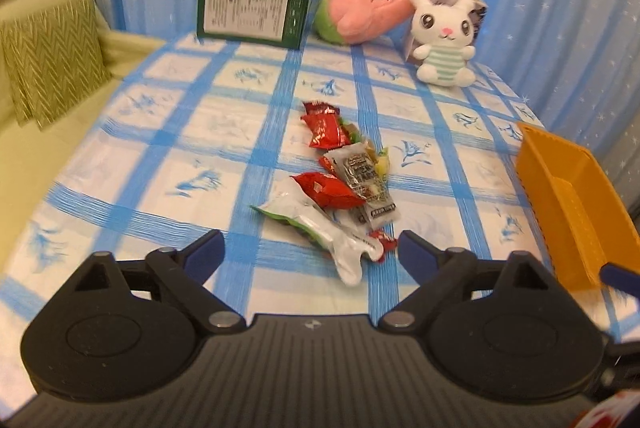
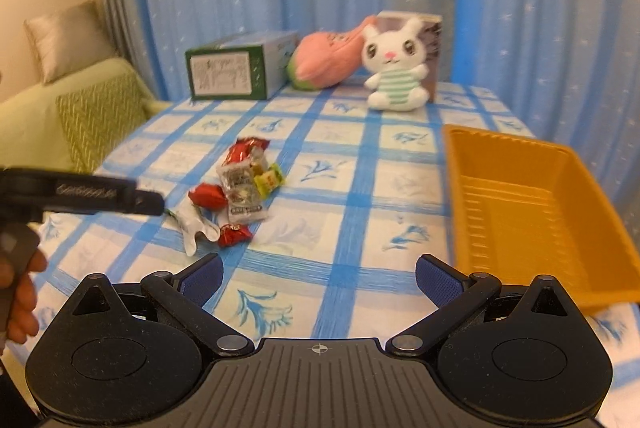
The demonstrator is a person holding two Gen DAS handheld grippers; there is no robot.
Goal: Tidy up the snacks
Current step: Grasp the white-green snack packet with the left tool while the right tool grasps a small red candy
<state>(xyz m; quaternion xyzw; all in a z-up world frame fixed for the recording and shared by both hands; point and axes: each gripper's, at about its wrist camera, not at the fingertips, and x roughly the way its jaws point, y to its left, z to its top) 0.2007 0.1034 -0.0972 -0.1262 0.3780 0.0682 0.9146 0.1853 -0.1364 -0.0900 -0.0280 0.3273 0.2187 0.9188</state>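
Snack pile (image 1: 340,184) mid-cloth (image 1: 160,164), white packet nearest, left gripper (image 1: 310,248) fingers wide, empty, poised just short of pile at 6 o'clock, right gripper (image 2: 318,270) wide, empty, orange bin (image 2: 516,204) at its 2 o'clock, bunny (image 2: 394,70), green box (image 2: 236,70) at 12.

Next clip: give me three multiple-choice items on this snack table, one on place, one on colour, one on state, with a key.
1. The snack packets lie:
A. in the tray
B. loose on the tablecloth
C. on the sofa

2. The tray is:
A. orange
B. green
C. white

3. The tray is:
A. full
B. overturned
C. upright, nothing in it

Key: B, the pile sits on the checked cloth, apart from the tray; A, its walls and floor are orange; C, the right wrist view shows only its bare ribbed floor.
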